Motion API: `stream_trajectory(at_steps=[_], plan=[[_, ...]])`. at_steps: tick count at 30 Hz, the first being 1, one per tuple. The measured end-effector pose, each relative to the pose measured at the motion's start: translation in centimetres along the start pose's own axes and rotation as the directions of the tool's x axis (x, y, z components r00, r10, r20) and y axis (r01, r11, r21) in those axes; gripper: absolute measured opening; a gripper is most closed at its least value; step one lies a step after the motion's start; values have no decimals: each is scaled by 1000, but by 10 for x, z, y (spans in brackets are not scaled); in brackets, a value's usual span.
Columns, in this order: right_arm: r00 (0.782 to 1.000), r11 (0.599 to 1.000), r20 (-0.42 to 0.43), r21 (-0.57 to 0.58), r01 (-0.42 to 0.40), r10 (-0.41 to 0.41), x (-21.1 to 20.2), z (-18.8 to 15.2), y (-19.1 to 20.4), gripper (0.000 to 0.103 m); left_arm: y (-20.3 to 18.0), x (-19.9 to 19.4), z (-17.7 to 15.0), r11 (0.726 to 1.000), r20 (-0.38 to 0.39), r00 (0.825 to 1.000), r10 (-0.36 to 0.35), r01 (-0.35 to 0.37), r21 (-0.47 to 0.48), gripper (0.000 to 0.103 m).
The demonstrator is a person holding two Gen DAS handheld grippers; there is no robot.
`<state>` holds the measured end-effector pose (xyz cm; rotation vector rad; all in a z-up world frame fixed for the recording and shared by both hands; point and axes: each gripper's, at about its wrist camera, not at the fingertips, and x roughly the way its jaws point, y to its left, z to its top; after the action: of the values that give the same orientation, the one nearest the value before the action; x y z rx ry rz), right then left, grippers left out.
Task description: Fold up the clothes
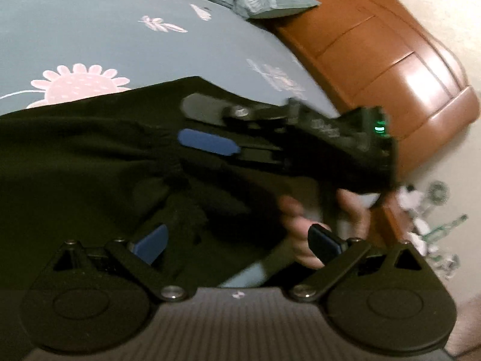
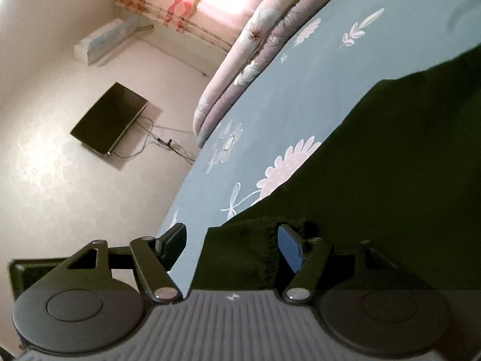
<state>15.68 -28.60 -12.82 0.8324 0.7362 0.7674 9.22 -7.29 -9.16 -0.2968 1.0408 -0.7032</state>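
On the bed [image 1: 105,30] with teal floral sheet, dark garment [image 1: 75,156] spread flat, left claw [image 1: 237,240] wide open above it, right claw [image 2: 234,246] wide open straddling its gathered edge, wooden headboard [image 1: 390,60], wall television [image 2: 109,120], pink curtain [image 2: 180,0].

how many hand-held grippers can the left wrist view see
2: the left hand-held gripper at the bottom edge, open over the dark garment; the right hand-held gripper ahead, open, in a hand.
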Motion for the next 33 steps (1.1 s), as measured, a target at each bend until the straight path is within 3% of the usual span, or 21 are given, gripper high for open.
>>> stream_trajectory(at_steps=[4,6,8,11,16,21,23,30,33], plan=[[999,999,17,-42,34,-33,-5,0,7,76,-2,28,-15,998,-82,997,-15,10,-65,99],[998,997,34,-52,54,-53,-8,0,8,81,-8,17,-14,998,-56,998,-15,11,-54,99],[997,997,57,-41,60,-58,-14,1,6,86,-8,-5,-10,998,7,1000,-15,15,-68,99],[994,997,74,-10,81,-80,-17,4,1,91,14,-27,12,990,102,993,66,-53,-129,99],[977,979,55,6,206,-206,-9,3,-6,94,52,-62,50,957,243,945,217,-157,-245,99],[969,969,30,5,245,-245,2,2,-9,94,105,-34,73,901,201,934,297,-204,-382,99],[969,969,26,-2,246,-246,4,2,-8,94,120,-19,76,890,169,942,289,-199,-409,99],[967,966,21,-24,256,-256,8,-1,-6,95,136,-1,83,877,157,938,309,-217,-428,99],[966,966,22,-31,258,-257,6,-3,-7,96,128,-13,85,891,187,939,290,-193,-411,99]])
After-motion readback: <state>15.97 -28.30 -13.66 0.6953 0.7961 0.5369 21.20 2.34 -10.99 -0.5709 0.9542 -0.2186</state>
